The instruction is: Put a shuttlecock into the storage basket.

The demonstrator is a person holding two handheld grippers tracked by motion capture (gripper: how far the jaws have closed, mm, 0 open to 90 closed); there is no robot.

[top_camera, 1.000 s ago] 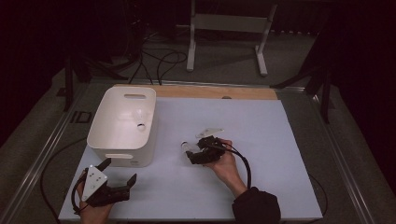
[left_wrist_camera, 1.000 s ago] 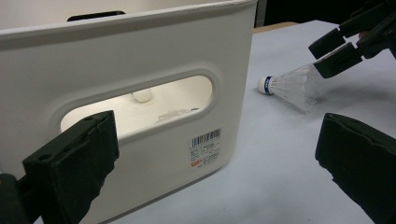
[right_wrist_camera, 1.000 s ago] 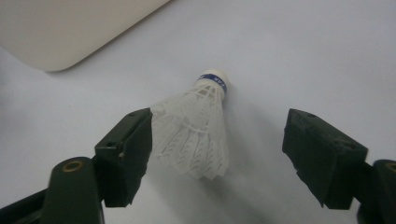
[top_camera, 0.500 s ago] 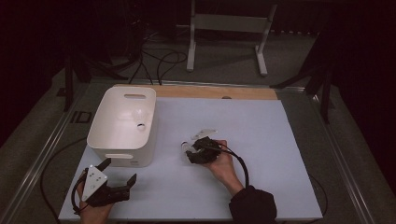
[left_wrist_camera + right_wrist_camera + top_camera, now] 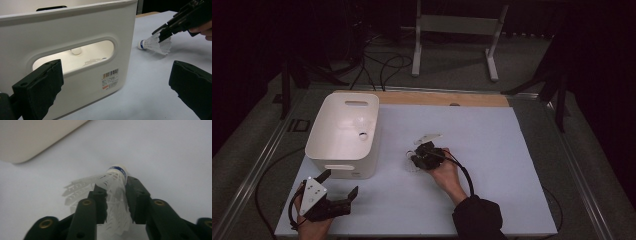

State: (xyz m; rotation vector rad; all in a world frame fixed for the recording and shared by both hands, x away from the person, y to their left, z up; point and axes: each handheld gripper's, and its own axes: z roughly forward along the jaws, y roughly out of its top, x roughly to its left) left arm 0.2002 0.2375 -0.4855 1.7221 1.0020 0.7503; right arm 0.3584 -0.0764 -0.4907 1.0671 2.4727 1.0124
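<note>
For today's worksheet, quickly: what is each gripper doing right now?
Left gripper: open, holding nothing, facing the white bin.
Right gripper: jaws have just been closing and now pinch the feather skirt of the white shuttlecock.

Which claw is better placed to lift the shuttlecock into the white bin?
Right. The right claw already has its jaws around the shuttlecock, having just closed on its feathers. The left claw stands open near the white bin, apart from the shuttlecock.

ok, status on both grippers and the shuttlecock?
Right gripper jaws just closing, pinching the shuttlecock skirt on the table. Left gripper open, idle near the white bin. Nothing between shuttlecock and bin.
</note>
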